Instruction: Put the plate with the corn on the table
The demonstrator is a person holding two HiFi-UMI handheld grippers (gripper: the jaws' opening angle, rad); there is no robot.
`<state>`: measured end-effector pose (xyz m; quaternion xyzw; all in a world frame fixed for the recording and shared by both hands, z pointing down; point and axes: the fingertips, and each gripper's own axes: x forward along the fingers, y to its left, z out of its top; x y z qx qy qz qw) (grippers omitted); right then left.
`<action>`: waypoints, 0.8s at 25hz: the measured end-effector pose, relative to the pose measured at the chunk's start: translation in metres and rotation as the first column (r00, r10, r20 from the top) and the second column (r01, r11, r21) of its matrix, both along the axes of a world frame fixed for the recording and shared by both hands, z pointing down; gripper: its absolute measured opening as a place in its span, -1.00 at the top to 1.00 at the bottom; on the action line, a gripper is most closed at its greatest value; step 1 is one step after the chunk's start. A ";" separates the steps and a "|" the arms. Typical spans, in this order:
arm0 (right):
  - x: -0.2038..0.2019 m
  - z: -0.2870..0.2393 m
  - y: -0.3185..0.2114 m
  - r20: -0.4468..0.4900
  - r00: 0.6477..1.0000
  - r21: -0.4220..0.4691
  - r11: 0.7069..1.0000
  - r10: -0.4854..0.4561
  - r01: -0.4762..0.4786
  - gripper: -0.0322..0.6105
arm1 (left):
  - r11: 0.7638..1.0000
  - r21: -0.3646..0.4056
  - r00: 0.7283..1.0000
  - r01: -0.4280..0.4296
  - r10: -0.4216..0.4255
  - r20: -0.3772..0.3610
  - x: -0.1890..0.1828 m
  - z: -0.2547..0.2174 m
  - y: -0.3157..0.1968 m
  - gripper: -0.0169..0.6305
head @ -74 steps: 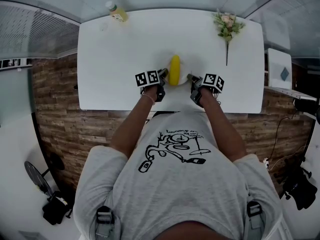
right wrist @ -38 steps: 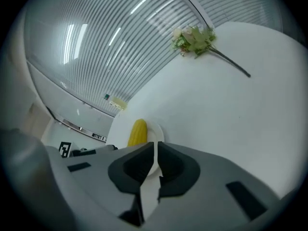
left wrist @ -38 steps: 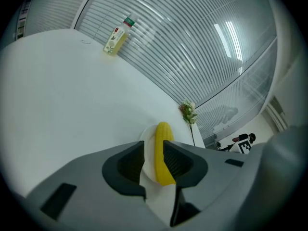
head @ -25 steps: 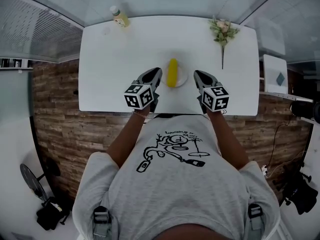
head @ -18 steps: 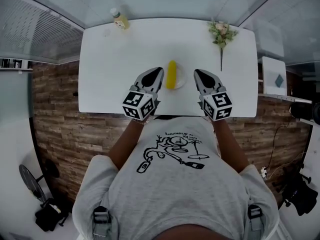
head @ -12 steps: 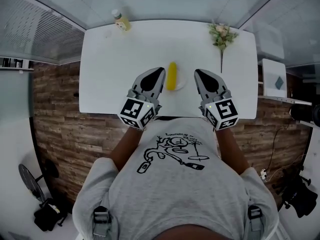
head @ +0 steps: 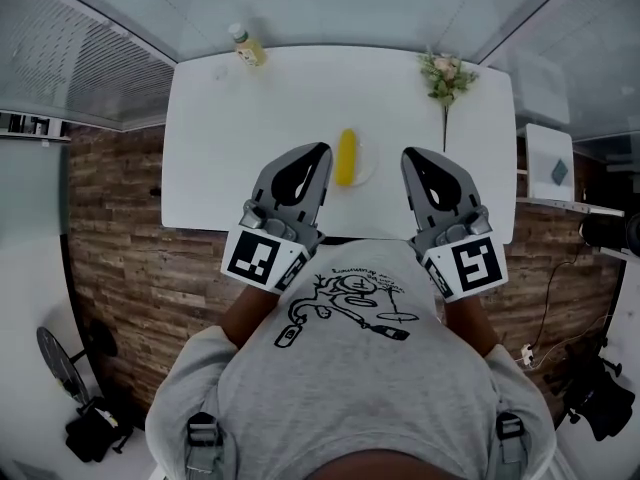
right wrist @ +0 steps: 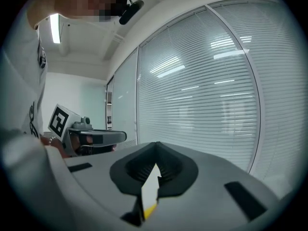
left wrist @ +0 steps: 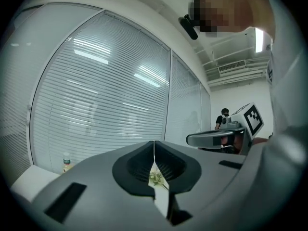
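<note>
**A:** How do your jaws stand?

**B:** Both pairs are closed, and neither holds anything. In the left gripper view, the jaws of my left gripper [head: 318, 152] meet tip to tip, leaving only a thin slit lower down. My right gripper [head: 411, 154] looks the same in its own view: the tips touch and there is a narrow gap beneath them.

**A:** And the plate with the corn?

**B:** It sits on the white table [head: 260, 118], near the edge closest to me. The corn [head: 346, 157] lies lengthwise across the plate [head: 367, 170] and points away from me. From the head view, my two grippers hang in the air on either side of it, left gripper to its left and right gripper to its right. Neither touches it.

**A:** Can you see it through your jaws?

**B:** Through the right slit there's a sliver of yellow low down. It may be the corn, but the strip is too thin to be sure.

**A:** Anything else on the table?

**B:** A small bottle [head: 246, 46] stands at the far left corner. A sprig of flowers [head: 445, 73] lies near the far right. Both are well apart from the plate.
</note>
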<state>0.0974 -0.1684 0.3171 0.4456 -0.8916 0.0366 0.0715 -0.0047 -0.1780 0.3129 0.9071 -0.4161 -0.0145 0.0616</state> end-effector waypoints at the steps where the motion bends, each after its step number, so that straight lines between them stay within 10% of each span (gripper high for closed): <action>1: 0.000 -0.007 0.002 -0.001 1.000 0.011 1.000 -0.001 0.001 0.88 | 1.000 0.012 1.000 0.001 -0.001 -0.001 -0.001 -0.007 0.002 0.88; 20: -0.008 -0.044 0.004 0.003 1.000 0.041 0.999 -0.013 0.013 0.89 | 0.997 0.071 1.000 -0.020 0.019 0.002 -0.005 -0.050 0.006 0.88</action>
